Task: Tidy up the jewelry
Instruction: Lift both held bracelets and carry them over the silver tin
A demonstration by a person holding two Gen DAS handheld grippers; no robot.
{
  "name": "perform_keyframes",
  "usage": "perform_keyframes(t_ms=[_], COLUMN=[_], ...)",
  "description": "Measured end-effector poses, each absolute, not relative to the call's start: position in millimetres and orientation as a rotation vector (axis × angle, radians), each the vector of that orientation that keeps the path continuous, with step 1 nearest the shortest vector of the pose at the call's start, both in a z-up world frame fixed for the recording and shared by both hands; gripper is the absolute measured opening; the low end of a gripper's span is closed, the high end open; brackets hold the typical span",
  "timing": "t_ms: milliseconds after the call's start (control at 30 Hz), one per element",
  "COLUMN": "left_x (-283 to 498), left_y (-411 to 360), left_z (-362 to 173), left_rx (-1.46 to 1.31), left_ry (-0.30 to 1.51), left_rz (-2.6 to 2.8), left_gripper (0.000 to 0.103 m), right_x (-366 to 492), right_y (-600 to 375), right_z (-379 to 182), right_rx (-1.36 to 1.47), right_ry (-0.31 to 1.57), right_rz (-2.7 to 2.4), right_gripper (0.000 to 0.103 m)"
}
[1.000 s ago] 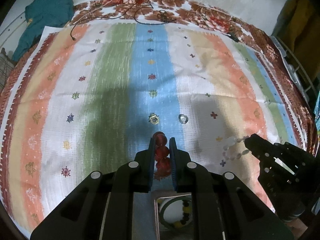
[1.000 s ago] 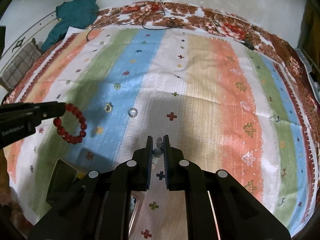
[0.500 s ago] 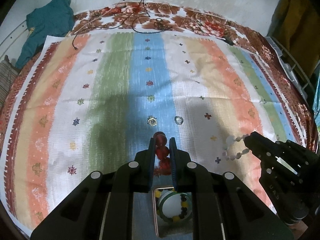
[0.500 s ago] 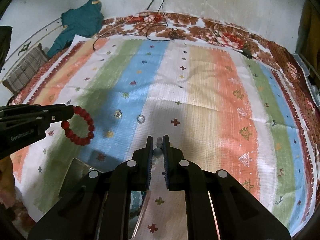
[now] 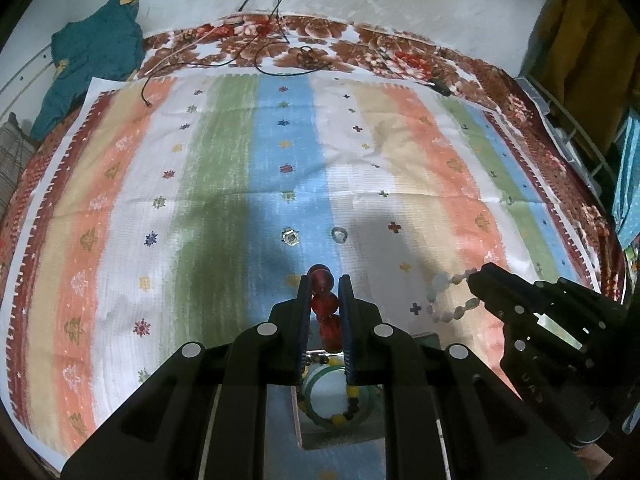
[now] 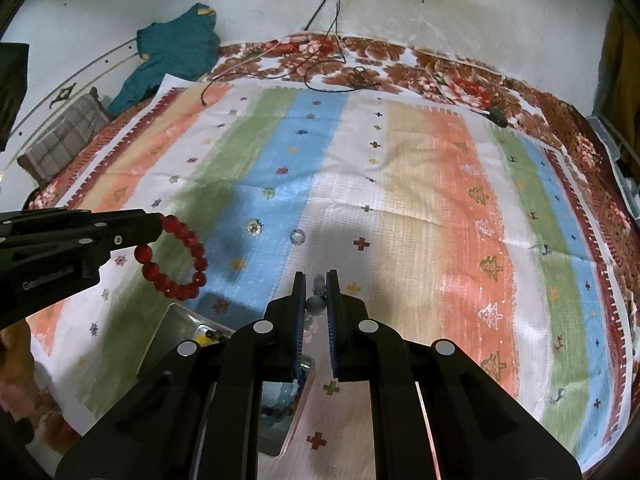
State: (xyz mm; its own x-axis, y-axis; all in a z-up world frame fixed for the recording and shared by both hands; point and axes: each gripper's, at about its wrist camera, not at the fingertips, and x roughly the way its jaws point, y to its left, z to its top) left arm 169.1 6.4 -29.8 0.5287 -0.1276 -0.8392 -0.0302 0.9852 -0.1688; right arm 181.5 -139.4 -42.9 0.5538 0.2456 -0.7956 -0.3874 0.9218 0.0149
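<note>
My left gripper (image 5: 324, 280) is shut on a red bead bracelet (image 5: 325, 304), which hangs as a loop (image 6: 176, 260) in the right wrist view. My right gripper (image 6: 316, 280) is shut on a pale bead bracelet (image 6: 316, 304), whose whitish beads (image 5: 448, 296) show beside its tip in the left wrist view. Both are held above the striped cloth. Below them lies a metal tray (image 5: 340, 436) holding a green bangle (image 5: 320, 412) and a dark-and-yellow bead bracelet (image 5: 352, 404). Two small rings, a gold one (image 5: 290, 236) and a silver one (image 5: 339, 234), lie on the blue stripe.
The striped cloth (image 5: 224, 184) covers a floral bedspread (image 5: 360, 44). Black cables (image 5: 280, 60) trail at the far edge by the wall. A teal garment (image 5: 96, 52) lies at the far left, a checked pillow (image 6: 64, 136) beside it, a wire rack (image 5: 576, 128) at the right.
Both grippers have risen and drawn back with their bracelets. More of the tray and its bangle now shows beneath them. The two rings have stayed in place.
</note>
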Motion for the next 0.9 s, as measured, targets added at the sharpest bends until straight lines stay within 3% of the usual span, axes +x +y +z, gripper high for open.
perform_keyframes(t_ms=[900], left_x=[124.3], left_y=[-9.2], left_z=[-9.7], left_rx=[-0.168], left_ry=[0.954], left_rz=[-0.096], left_gripper=[0.013], right_x=[137.8], right_y=[-142.2], right_z=[-33.3], right_rx=[-0.151], right_ry=[0.899], right_rz=[0.422], right_gripper=[0.011])
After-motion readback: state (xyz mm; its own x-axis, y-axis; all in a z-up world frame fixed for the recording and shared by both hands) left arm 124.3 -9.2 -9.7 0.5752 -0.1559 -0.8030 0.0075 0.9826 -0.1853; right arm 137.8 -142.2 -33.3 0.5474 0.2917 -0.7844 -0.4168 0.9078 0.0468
